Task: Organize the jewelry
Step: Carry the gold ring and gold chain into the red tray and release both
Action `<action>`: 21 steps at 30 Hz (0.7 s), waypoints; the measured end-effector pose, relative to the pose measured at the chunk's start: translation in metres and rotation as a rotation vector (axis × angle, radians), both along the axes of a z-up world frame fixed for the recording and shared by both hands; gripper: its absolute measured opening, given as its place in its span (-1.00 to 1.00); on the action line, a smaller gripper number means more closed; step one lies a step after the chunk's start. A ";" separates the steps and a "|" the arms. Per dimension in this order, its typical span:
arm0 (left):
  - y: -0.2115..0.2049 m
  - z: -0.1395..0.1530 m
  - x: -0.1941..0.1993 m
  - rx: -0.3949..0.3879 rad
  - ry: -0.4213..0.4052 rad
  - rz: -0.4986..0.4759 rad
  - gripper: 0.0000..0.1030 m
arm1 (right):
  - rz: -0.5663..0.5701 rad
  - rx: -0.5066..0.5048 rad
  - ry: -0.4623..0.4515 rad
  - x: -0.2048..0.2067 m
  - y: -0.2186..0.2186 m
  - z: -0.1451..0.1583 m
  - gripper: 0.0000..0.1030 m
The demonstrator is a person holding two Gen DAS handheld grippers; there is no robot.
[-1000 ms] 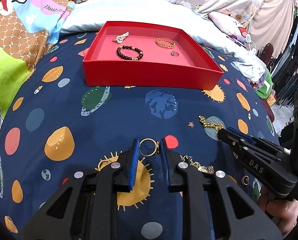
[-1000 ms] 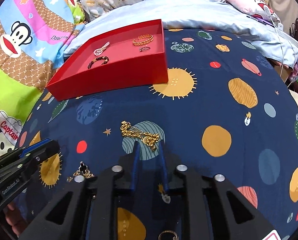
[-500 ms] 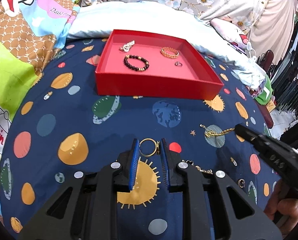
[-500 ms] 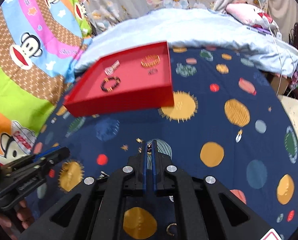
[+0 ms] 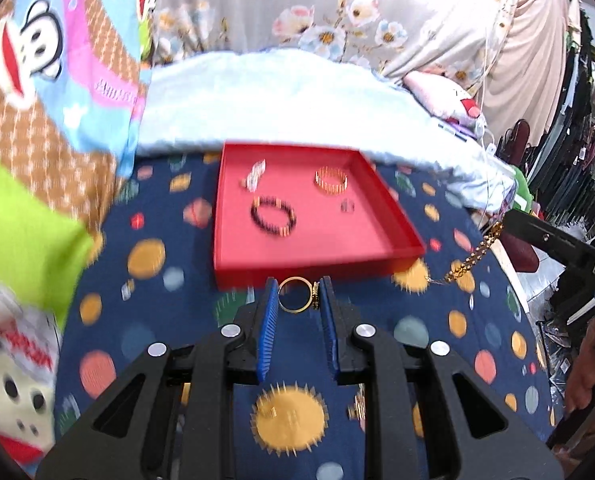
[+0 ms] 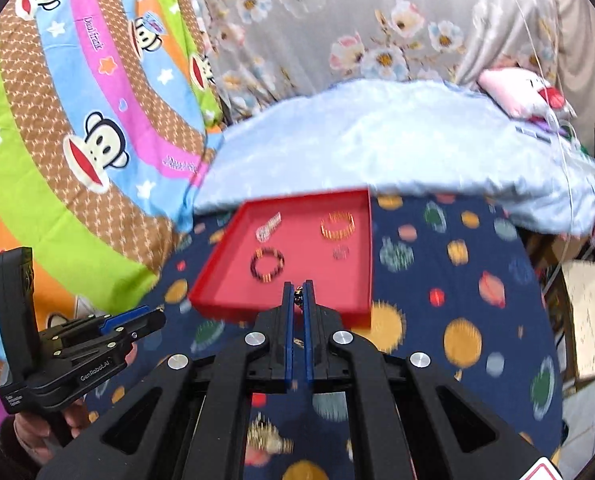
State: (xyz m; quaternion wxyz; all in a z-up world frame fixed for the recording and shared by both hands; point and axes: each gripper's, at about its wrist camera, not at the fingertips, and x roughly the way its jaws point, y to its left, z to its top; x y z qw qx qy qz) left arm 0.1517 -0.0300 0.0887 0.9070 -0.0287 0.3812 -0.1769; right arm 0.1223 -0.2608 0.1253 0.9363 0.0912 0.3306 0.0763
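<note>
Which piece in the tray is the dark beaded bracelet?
Find the shallow red tray on the navy planet-print bedspread. The dark beaded bracelet lies in its near-left part, in front of a pale silvery piece. It alone is black; the gold bangle lies further right.

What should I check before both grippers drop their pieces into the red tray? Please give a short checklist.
1. Gold ring held between the left gripper fingers: ok.
2. Gold chain hanging from the right gripper: ok; it dangles loose.
3. Ring over the red tray: not ok; it appears short of the near wall.
4. Free floor in the tray's near part: ok.
5. Chain clear of the tray wall: cannot tell.
</note>
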 end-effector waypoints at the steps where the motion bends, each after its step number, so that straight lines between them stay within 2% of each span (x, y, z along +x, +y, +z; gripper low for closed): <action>1: -0.001 0.006 0.009 0.009 -0.014 0.001 -0.61 | 0.005 -0.006 -0.011 0.011 0.001 0.005 -0.93; 4: -0.007 0.017 0.034 0.034 -0.059 0.013 -0.61 | 0.019 -0.019 -0.023 0.039 0.007 0.011 -0.93; 7: -0.017 0.016 0.061 0.054 -0.070 0.008 -0.61 | 0.027 -0.015 -0.002 0.069 0.012 0.002 -0.93; 13: -0.030 -0.012 0.102 0.063 -0.009 0.014 -0.61 | 0.010 -0.016 0.079 0.111 0.012 -0.037 -0.93; 19: -0.038 -0.039 0.121 0.092 0.035 0.029 -0.57 | 0.007 -0.022 0.146 0.136 0.007 -0.070 -0.91; 20: -0.038 -0.041 0.122 0.099 0.035 0.043 -0.46 | -0.004 -0.034 0.142 0.137 0.006 -0.073 -0.83; 21: -0.037 -0.043 0.124 0.108 0.041 0.065 -0.05 | -0.014 -0.042 0.145 0.138 0.004 -0.075 -0.71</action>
